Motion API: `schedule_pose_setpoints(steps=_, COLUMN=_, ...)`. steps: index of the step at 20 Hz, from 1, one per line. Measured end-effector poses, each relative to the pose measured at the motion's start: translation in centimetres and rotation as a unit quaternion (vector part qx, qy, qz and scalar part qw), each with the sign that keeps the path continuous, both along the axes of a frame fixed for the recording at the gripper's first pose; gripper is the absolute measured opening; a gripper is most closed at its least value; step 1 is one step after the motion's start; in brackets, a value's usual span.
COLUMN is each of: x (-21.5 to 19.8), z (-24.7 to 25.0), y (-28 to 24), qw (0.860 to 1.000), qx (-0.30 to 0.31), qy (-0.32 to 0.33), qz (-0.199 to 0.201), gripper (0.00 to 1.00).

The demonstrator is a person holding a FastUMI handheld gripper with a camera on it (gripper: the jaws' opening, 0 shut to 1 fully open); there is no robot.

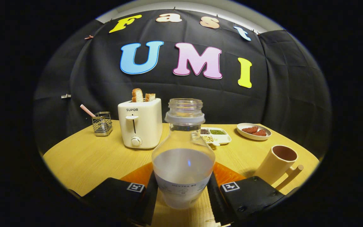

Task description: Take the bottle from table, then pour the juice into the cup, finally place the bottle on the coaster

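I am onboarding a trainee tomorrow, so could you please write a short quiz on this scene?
1. True or false: the clear plastic bottle has its cap on.
2. Which stands nearest the beige handled cup? A white toaster; B wire mesh basket; C oval plate of red pieces.
3. What are the gripper fingers at?

Key: 1 false, the mouth is open. 2 C. 3 Both press the bottle's lower sides, which stays upright, part filled with pale liquid.
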State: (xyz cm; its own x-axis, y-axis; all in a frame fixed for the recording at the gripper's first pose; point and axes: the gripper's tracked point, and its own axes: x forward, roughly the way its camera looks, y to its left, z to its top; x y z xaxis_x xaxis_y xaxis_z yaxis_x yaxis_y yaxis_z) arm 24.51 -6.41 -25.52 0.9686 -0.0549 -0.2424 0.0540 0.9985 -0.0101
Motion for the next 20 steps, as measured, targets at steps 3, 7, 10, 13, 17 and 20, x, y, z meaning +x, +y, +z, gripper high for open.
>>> schedule_pose_setpoints(steps=3, x=-1.2, z=0.8, y=1.4, qw=0.998, qx=0.053, qy=0.014, qz=0.042, gripper=0.72)
schedule_pose_setpoints(steps=7, x=-1.9, z=2.8, y=0.2, qw=0.994, qx=0.098, qy=0.03, qz=0.038, gripper=0.72)
schedule_pose_setpoints(steps=10, x=-2.8, z=4.4, y=0.1, qw=0.982, qx=0.178, qy=0.045, qz=0.043, gripper=0.72)
schedule_pose_setpoints(steps=13, x=-3.4, z=5.3, y=-0.8, qw=0.964, qx=0.257, qy=0.057, qz=0.039, gripper=0.72)
schedule_pose_setpoints(steps=17, x=-3.3, z=6.6, y=-3.5, qw=0.934, qx=0.354, qy=0.051, qz=0.015, gripper=0.72)
schedule_pose_setpoints(steps=20, x=-2.9, z=6.7, y=-5.1, qw=0.905, qx=0.423, qy=0.05, qz=-0.011, gripper=0.72)
